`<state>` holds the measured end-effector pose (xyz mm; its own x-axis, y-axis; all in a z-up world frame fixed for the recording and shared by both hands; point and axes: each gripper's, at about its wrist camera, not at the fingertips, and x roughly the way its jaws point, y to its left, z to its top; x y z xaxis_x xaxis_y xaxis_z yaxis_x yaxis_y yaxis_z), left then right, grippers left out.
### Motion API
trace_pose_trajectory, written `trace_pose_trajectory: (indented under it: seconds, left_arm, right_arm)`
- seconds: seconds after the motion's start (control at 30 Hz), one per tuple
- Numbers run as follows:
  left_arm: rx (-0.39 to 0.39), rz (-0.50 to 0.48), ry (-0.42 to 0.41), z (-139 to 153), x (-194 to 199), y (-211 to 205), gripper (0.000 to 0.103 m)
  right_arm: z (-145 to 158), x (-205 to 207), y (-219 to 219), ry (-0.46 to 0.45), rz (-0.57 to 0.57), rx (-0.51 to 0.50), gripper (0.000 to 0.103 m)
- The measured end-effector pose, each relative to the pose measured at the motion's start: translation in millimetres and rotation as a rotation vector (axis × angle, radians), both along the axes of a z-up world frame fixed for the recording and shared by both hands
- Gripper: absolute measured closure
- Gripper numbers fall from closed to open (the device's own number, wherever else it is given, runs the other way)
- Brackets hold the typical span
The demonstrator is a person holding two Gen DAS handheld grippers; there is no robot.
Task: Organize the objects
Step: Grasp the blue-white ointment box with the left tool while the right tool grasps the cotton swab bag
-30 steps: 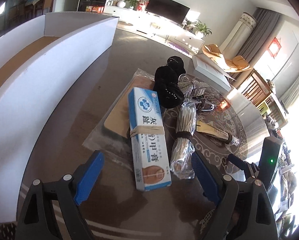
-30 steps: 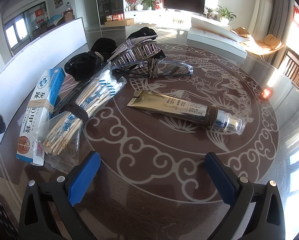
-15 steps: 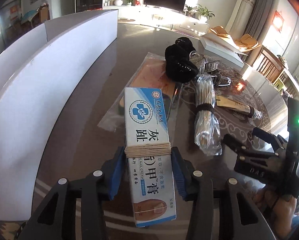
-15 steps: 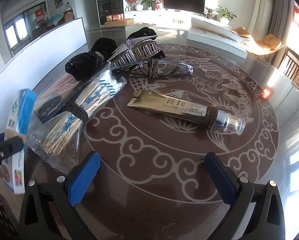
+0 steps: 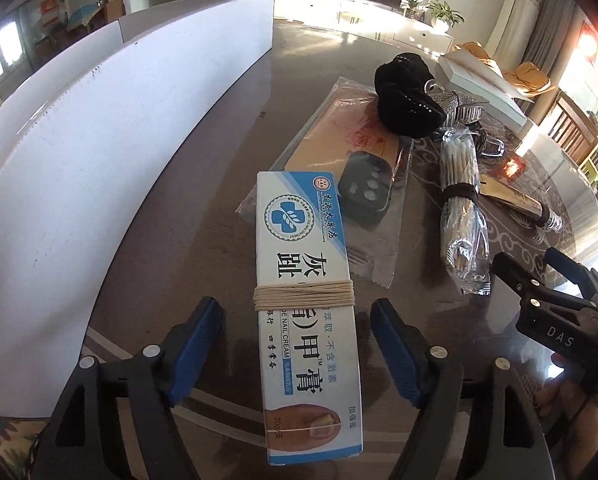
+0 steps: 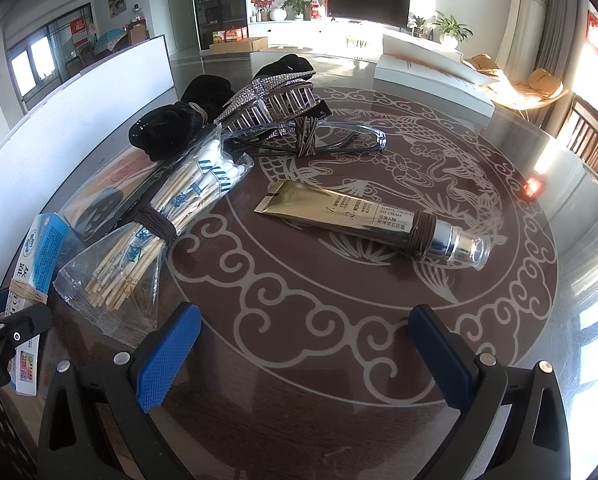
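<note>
A white and blue nail cream box [image 5: 305, 304] bound with string lies between the open jaws of my left gripper [image 5: 299, 350]; a gap shows on each side, so the pads do not touch it. The box also shows in the right wrist view [image 6: 39, 256] at the far left. My right gripper [image 6: 303, 354] is open and empty above the patterned table. A bag of cotton swabs [image 6: 167, 216], a gold cream tube [image 6: 363, 220], a rhinestone hair claw [image 6: 267, 100], black scrunchies [image 6: 179, 128] and a bagged phone case [image 5: 363, 192] lie on the table.
A long white box wall [image 5: 111, 144] runs along the left side of the table. A flat white box [image 6: 431, 76] lies at the far edge. My right gripper [image 5: 547, 300] sits at the right in the left wrist view.
My left gripper, shut on the nail cream box half a second ago, has opened its jaws. The box had been moved back off the bagged phone case. The right gripper has not moved.
</note>
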<state>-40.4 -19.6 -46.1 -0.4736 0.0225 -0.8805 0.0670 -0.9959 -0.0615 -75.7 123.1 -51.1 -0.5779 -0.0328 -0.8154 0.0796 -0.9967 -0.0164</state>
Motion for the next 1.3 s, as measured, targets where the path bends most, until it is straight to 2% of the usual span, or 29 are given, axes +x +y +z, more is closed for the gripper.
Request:
trace_pose_trajectory:
  seconds: [0.07,0.13,0.2,0.37,0.5,0.73,1.0,1.07,1.1,1.17,1.2,1.23,1.3]
  left_arm:
    - [-0.026,-0.012,-0.007,-1.2,-0.9,4.1,0.022]
    - [-0.035,-0.030,-0.016,-2.5,-1.1,7.6,0.014]
    - [-0.041,-0.033,-0.018,-3.1,-0.4,8.8,0.014]
    - [0.007,-0.027,-0.013,-1.5,1.2,3.6,0.011]
    - [0.013,-0.035,-0.027,-2.8,1.7,5.5,0.002]
    - [-0.061,-0.059,-0.060,-6.4,3.4,16.2,0.000]
    - [-0.059,-0.038,-0.053,-6.6,5.7,16.8,0.000]
    - [-0.058,-0.047,-0.083,-6.1,6.7,17.5,0.000]
    - [-0.058,-0.065,-0.110,-5.8,7.2,18.9,0.000]
    - [-0.030,-0.069,-0.107,-3.7,11.1,17.9,0.000]
    - [-0.007,-0.056,-0.086,-1.0,13.1,15.3,0.007]
    - [-0.005,-0.042,-0.068,1.9,14.0,13.5,0.024]
    - [-0.024,-0.013,-0.045,5.0,14.9,9.6,0.042]
  right_arm:
    - [-0.1,0.0,0.0,0.000,0.000,0.000,0.000]
    - [-0.1,0.0,0.0,0.000,0.000,0.000,0.000]
    - [-0.2,-0.1,0.0,0.000,0.000,0.000,0.000]
    - [-0.3,-0.2,-0.1,0.000,0.000,0.000,0.000]
    - [-0.3,0.0,-0.1,0.000,0.000,0.000,0.000]
    - [-0.3,0.2,-0.1,0.000,0.000,0.000,0.000]
    - [-0.5,0.1,0.2,0.000,0.001,-0.001,0.000]
    - [0.8,-1.9,-0.8,-0.034,0.019,0.001,0.000]
    - [3.8,-5.8,-2.9,-0.064,0.029,0.001,0.000]
    - [21.7,-10.0,-7.2,-0.059,0.050,-0.056,0.000]
    - [32.2,-13.0,-9.8,-0.049,0.069,-0.107,0.000]
    - [41.1,-18.3,-13.2,-0.049,0.079,-0.147,0.000]
    - [48.0,-38.1,-25.4,-0.101,0.083,-0.184,0.000]
